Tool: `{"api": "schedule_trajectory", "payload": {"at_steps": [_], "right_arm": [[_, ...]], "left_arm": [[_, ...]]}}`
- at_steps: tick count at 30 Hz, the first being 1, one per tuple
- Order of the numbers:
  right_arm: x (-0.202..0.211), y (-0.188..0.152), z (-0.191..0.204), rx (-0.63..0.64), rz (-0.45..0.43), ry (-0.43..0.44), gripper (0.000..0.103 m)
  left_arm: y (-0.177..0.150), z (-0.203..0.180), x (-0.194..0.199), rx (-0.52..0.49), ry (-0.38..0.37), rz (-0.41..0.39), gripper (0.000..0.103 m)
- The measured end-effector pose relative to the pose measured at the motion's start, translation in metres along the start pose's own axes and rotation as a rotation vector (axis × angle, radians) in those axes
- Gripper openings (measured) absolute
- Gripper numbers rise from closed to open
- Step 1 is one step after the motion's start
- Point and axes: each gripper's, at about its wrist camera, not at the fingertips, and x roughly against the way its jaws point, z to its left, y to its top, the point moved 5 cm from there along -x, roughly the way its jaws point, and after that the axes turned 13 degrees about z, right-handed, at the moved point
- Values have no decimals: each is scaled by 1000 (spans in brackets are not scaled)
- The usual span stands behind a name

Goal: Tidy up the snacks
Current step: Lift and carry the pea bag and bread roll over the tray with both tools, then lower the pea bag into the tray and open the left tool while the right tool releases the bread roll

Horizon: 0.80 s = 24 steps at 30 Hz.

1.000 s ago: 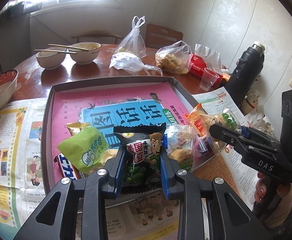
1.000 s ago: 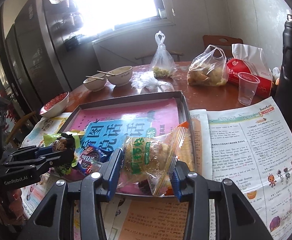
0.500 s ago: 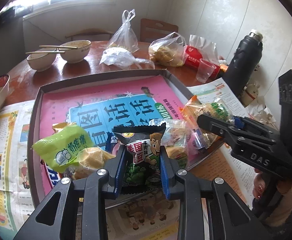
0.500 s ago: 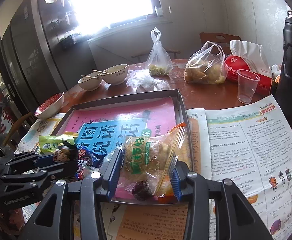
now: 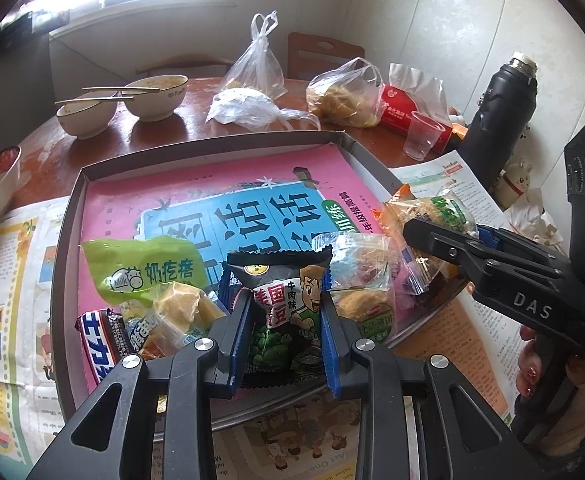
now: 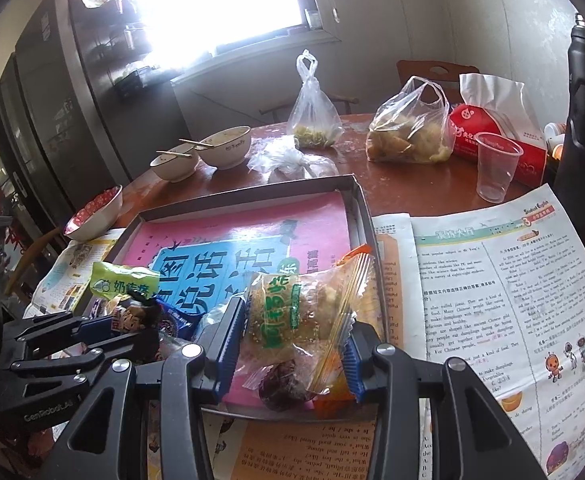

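Note:
My left gripper (image 5: pixel 284 312) is shut on a black bean snack packet (image 5: pixel 284 300), held above the near edge of a grey tray (image 5: pixel 212 148) lined with a pink book. My right gripper (image 6: pixel 292 336) is shut on a clear orange-edged snack bag (image 6: pixel 304 312) over the tray's near right corner; it also shows in the left wrist view (image 5: pixel 428 216). In the tray's near part lie a green milk-snack bag (image 5: pixel 144 272), a Snickers-type bar (image 5: pixel 96 340) and a clear pastry packet (image 5: pixel 360 276).
On the table stand two bowls with chopsticks (image 5: pixel 120 100), a red-rimmed bowl (image 6: pixel 92 216), plastic food bags (image 6: pixel 408 132), a red tissue pack (image 6: pixel 496 136), a clear cup (image 6: pixel 494 168) and a black thermos (image 5: pixel 500 116). Newspapers (image 6: pixel 492 280) flank the tray.
Both grippers keep their packets. The left wrist view has shifted slightly left and back over the tray; the right gripper has shifted slightly with its bag.

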Motion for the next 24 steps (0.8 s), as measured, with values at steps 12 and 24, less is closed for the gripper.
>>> {"api": "schedule_trajectory", "payload": {"at_steps": [12, 24], "right_arm": [[-5, -1, 6, 30, 5, -21, 45], [2, -6, 7, 38, 5, -21, 56]], "left_arm": [[0, 3, -1, 11, -7, -3, 33], [0, 5, -1, 13, -9, -6, 34]]}}
